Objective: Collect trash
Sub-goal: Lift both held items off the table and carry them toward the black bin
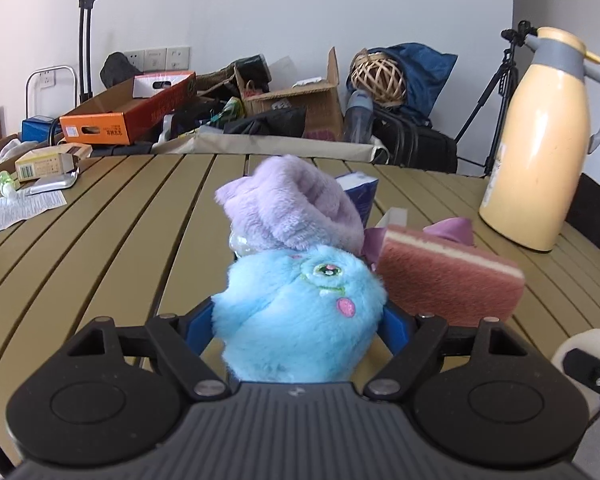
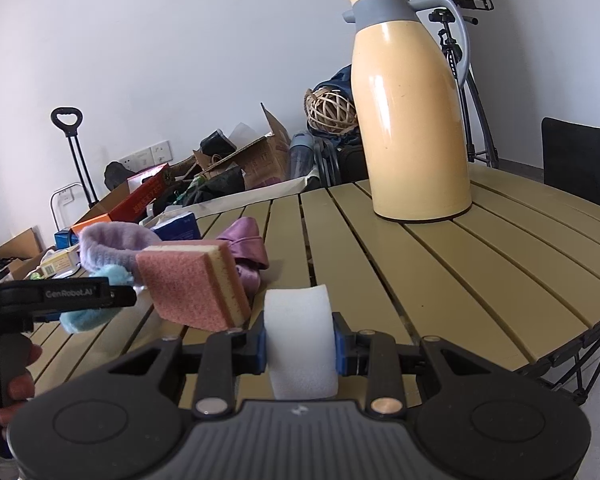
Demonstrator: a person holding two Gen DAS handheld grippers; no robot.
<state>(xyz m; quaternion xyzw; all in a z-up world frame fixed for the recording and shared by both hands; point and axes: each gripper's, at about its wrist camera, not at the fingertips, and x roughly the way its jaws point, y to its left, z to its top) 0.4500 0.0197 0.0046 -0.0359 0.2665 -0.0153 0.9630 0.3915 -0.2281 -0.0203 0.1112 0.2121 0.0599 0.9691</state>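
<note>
On desk: pink sponge w/ thermos behind.
L tool: I've got blue plush clamped.
R tool: I'm gripping white foam.

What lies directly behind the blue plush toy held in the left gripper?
A lilac fluffy sock sits behind the blue plush toy, with a dark blue box peeking out beyond; the box's lower part is covered.

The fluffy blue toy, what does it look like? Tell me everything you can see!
The fluffy blue toy is a round plush ball of light blue fur with a stitched green-and-pink eye and a pink cheek patch. The left gripper is closed on it, blue pads pressing its sides. A purple fuzzy sock lies against its top, and a pink sponge sits close at its right. It is just above the slatted table.
</note>
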